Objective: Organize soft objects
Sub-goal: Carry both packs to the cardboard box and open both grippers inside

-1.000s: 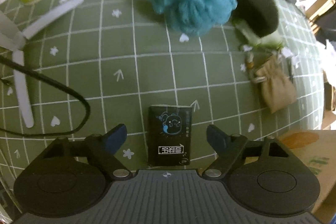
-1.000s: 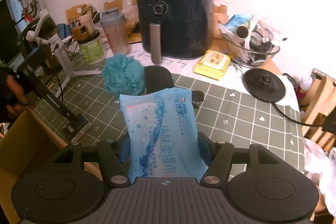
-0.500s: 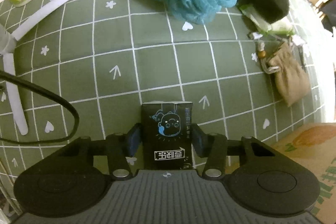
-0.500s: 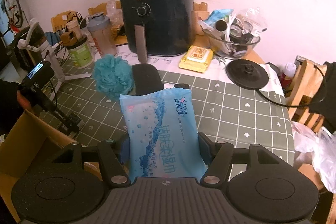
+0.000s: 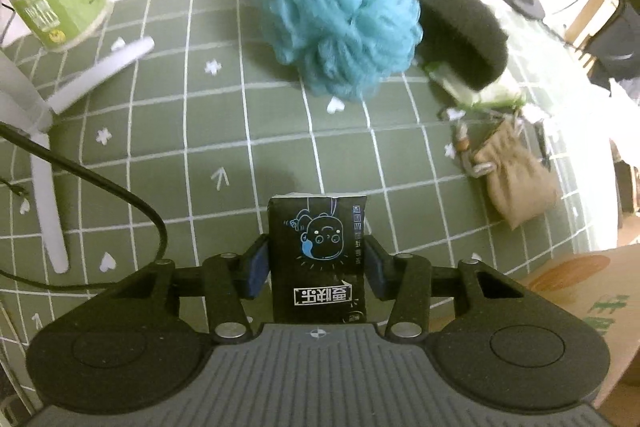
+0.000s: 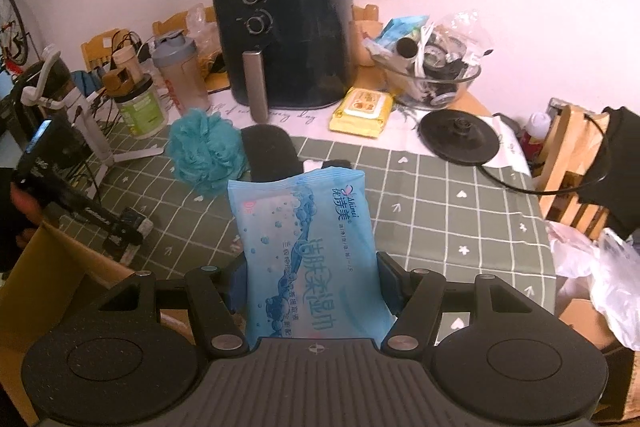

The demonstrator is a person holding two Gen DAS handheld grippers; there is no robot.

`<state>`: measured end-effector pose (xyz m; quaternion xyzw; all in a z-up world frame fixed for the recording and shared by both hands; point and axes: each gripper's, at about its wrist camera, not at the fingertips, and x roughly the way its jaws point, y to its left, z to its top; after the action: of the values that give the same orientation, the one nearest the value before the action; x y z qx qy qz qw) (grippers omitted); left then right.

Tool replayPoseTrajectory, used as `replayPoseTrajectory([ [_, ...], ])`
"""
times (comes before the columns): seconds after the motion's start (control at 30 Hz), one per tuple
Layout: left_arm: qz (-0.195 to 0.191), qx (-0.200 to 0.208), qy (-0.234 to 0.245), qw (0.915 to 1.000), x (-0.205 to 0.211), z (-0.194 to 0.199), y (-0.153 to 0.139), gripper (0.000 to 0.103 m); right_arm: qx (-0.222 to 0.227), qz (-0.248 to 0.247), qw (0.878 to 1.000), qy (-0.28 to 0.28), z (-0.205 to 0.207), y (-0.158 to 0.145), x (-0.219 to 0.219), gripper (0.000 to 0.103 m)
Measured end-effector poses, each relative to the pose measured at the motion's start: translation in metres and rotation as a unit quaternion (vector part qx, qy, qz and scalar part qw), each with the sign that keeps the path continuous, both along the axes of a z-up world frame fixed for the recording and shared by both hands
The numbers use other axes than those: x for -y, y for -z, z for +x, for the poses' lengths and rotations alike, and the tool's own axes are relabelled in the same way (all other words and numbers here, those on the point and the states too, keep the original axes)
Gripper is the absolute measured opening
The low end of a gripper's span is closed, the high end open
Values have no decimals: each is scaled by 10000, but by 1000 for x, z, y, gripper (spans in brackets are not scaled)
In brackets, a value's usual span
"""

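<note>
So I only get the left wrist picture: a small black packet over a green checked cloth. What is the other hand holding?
Observer: The right gripper is shut on a blue wet-wipes pack, which stands up between its fingers.
Visitor: Is anything big at the back of the table? It is just a dark blur for me.
Observer: Yes, a black air fryer with two dials, and bagged flat things piled on its top.
Visitor: And further right of that?
Observer: A glass bowl crammed with odds and ends. A yellow pack lies on the table between the bowl and the fryer.
</note>
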<state>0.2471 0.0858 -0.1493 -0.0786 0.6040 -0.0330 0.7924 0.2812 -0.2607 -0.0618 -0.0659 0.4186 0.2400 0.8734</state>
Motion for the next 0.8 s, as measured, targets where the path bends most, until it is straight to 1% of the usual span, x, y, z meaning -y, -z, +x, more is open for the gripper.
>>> replayPoseTrajectory([
  [0.27, -26, 619, -109, 9980, 3, -4, -36, 47, 55, 142, 9998, 121, -3, -7, 3, 66],
  [0.57, 121, 1063, -128, 9942, 16, -17, -80, 47, 163, 375, 9992, 2, -15, -26, 0, 66],
  [0.8, 83, 1384, -217, 9901, 24, -37, -113, 47, 168, 581, 9981, -119, -27, -39, -4, 66],
])
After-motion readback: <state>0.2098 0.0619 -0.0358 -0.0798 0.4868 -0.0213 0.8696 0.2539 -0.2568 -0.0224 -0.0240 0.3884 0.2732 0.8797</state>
